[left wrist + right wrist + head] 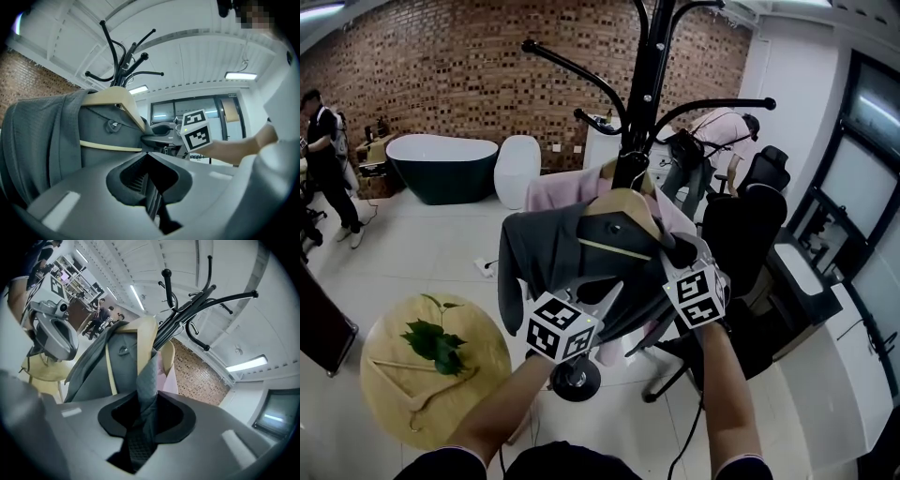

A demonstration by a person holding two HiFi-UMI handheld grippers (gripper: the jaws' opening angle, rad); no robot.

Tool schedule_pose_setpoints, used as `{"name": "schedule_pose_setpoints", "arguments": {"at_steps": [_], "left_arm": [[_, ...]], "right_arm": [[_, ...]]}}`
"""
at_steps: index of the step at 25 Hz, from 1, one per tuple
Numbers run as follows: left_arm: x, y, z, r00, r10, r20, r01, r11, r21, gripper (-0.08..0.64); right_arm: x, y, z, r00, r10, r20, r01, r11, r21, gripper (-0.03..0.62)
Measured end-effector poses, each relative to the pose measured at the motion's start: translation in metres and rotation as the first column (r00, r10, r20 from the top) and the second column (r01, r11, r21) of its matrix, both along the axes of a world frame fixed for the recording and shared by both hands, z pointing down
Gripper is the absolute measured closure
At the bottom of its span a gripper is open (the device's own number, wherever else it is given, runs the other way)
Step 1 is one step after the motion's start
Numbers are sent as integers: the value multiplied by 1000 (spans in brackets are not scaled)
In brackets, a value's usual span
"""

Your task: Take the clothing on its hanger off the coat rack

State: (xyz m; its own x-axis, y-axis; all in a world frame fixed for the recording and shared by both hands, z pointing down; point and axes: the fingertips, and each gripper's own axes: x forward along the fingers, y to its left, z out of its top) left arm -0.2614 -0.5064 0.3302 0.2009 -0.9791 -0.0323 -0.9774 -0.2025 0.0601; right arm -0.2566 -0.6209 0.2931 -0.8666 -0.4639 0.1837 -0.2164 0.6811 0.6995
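A grey garment (553, 248) hangs on a wooden hanger (623, 208) hooked on the black coat rack (649, 75), with a pink garment (548, 192) behind it. My right gripper (678, 253) is at the garment's right shoulder. In the right gripper view a fold of the grey garment (93, 376) runs between the jaws of the right gripper (145, 401), which is shut on it, below the hanger (145, 333). My left gripper (614, 292) points at the garment's lower edge. In its own view the left gripper (147, 154) has its jaws together with no cloth seen between them, beside the grey garment (51, 136).
A round wooden table (478, 328) with green leaves and a spare hanger stands at lower left. The rack's base (575, 380) is between my arms. A black office chair (741, 234) is close on the right. A bathtub (441, 164) and a person (323, 159) are far left.
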Motion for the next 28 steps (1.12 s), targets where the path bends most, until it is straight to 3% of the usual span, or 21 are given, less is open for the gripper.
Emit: {"name": "schedule_pose_setpoints", "arguments": {"at_steps": [8, 15, 21, 28], "left_arm": [[18, 5, -7, 999, 40, 3, -40, 999, 20, 548], [63, -4, -22, 990, 141, 6, -142, 989, 53, 548], [135, -19, -20, 969, 248, 2, -247, 967, 61, 548], [239, -27, -17, 920, 393, -3, -393, 919, 44, 548]], "right_arm": [[41, 4, -32, 995, 77, 70, -79, 997, 22, 491], [112, 4, -30, 979, 179, 100, -178, 984, -19, 489], [203, 0, -24, 951, 281, 126, -279, 960, -36, 491], [327, 12, -17, 892, 436, 118, -435, 900, -36, 489]]}}
